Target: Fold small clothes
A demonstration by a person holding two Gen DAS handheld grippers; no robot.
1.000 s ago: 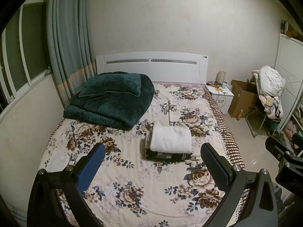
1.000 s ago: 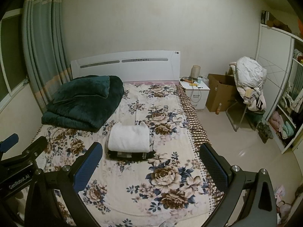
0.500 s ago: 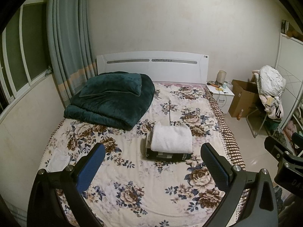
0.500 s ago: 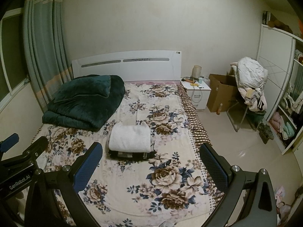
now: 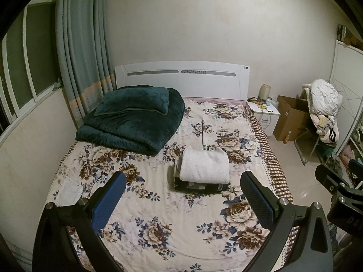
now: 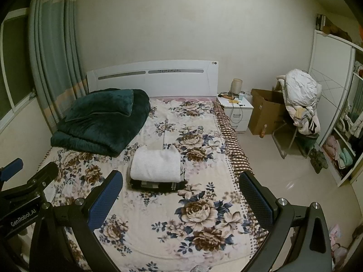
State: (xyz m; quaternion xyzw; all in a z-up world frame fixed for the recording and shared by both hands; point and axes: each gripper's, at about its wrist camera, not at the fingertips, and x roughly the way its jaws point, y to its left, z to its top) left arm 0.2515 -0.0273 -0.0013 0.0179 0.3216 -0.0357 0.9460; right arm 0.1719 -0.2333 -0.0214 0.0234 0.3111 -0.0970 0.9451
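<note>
Almost nothing has changed in the last second: both your left hand-held gripper (image 5: pixel 182 195) and right hand-held gripper (image 6: pixel 180 195) hang released and empty above the bed (image 5: pixel 158 222), so the folded stack (image 5: pixel 203 170) mid-bed looks finished.
</note>
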